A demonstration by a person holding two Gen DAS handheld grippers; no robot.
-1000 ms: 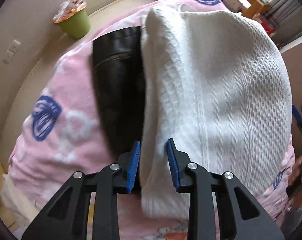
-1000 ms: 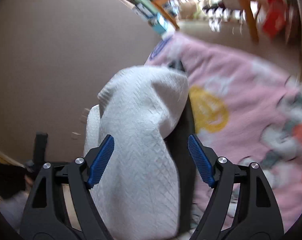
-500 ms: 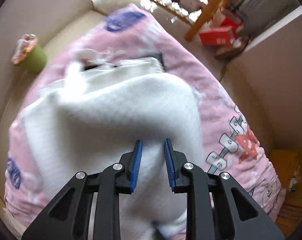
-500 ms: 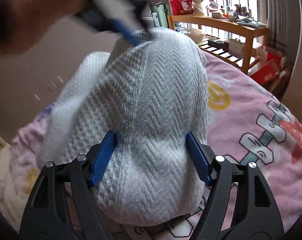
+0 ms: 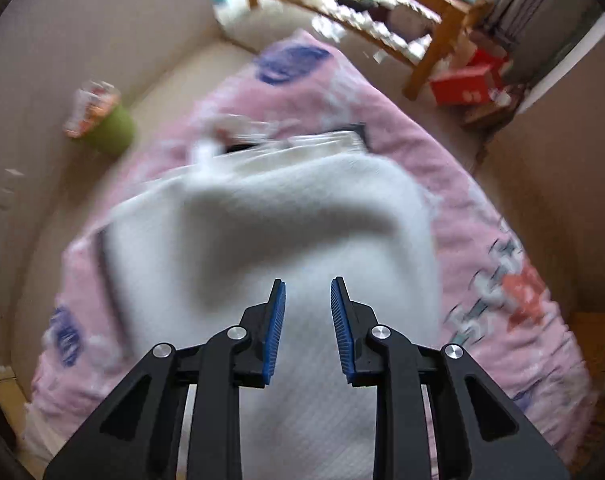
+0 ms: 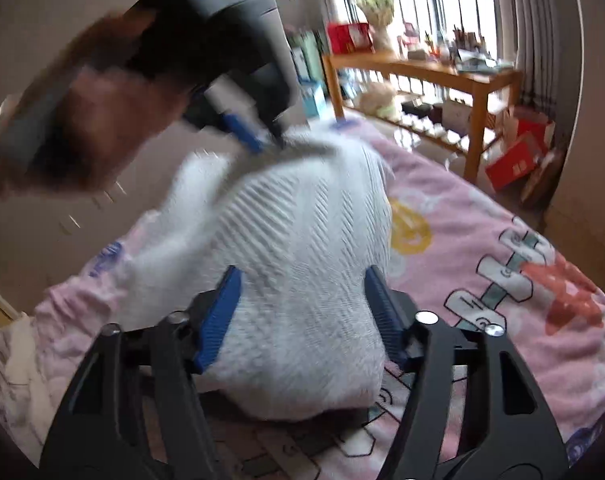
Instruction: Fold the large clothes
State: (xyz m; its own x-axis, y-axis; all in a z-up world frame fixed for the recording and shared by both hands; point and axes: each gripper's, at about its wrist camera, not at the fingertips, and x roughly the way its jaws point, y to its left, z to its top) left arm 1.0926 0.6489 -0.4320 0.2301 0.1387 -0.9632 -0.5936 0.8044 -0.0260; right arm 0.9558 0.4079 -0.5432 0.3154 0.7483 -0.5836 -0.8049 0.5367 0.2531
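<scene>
Nearest in the left wrist view, the left gripper point(image 5: 307, 320) has its fingers a little further apart than half a second ago, a narrow gap with white knit behind it; whether they pinch any fabric I cannot tell. The white textured knit sweater point(image 5: 270, 248) lies humped on the bed's pink patterned blanket point(image 5: 486, 216), blurrier than before. Beyond it a sliver of black garment point(image 5: 362, 133) peeks out at the far edge. Far left, a green bin point(image 5: 110, 128) stands on the floor; far right, a wooden shelf unit point(image 5: 430, 8) and a red box point(image 5: 466, 84).

The right wrist view adds the right gripper point(image 6: 302, 312), fingers spread wide around the sweater point(image 6: 302, 264) mound as before. Only here does the person's hand point(image 6: 90, 120) show, carrying the left gripper point(image 6: 258, 136) down onto the sweater's far top, lower than earlier.
</scene>
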